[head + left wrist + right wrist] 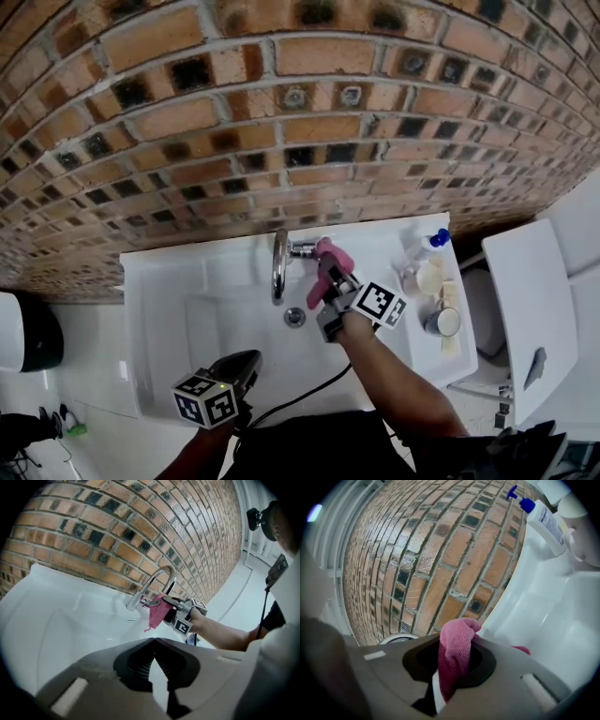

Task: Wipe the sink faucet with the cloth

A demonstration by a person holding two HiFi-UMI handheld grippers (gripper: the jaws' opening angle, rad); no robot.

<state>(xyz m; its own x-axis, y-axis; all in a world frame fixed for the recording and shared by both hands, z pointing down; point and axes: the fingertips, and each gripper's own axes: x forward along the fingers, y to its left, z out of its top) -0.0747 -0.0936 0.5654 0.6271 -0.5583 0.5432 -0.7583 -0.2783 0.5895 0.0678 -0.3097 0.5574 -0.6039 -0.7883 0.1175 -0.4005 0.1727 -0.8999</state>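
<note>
The pink microfibre cloth (pixel 330 255) lies against the right side of the curved chrome faucet (pixel 278 267), clamped between the fingers of the right gripper (pixel 325 269). The white sink (pixel 159 277) spreads below the faucet. The left gripper (pixel 154 639) hovers at the sink's near edge, well apart from the faucet, its fingers together on nothing. A brick wall (pixel 281 112) stands behind the faucet.

My right fingers (pixel 520 667) block nearly all the faucet (pixel 396 638) beyond them; only a chrome sliver shows. The cloth (pixel 457 653) pinched between them vanishes downward. Print on the bottle (pixel 546 520) ahead is unreadable.
</note>
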